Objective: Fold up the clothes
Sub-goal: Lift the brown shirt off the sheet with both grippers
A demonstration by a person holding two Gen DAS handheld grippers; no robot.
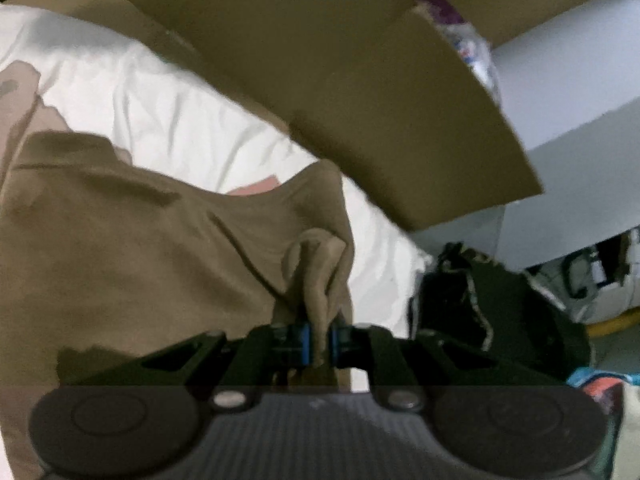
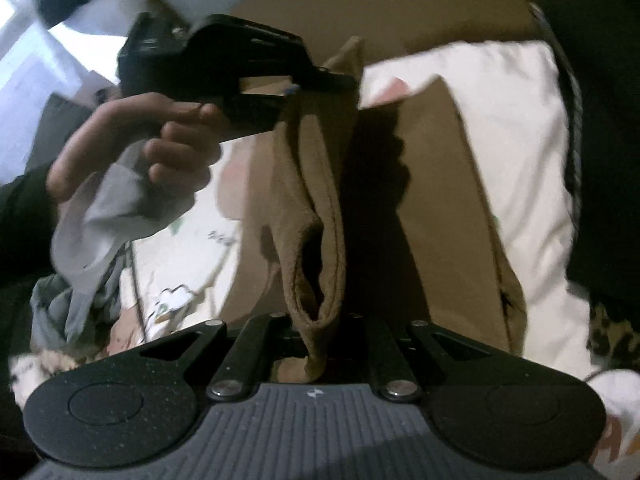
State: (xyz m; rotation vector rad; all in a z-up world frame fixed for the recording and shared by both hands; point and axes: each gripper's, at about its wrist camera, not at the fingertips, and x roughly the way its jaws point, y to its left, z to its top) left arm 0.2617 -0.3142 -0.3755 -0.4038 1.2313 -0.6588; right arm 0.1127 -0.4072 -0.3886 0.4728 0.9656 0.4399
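A bed covered in a wrinkled white sheet (image 1: 168, 120) fills the middle of the left wrist view. A large brown cardboard panel (image 1: 340, 80) leans over its far side. Behind it stands a pale grey-blue wall (image 1: 568, 92). Beside the bed lies a dark heap of fabric (image 1: 488, 304). In the right wrist view, bright daylight comes through a window (image 2: 24, 12) at the upper left.

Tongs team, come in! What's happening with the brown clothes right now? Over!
Left tongs shut on brown garment. Right tongs shut on its folded edge. Garment lifted over white bedding. Cardboard box close ahead.
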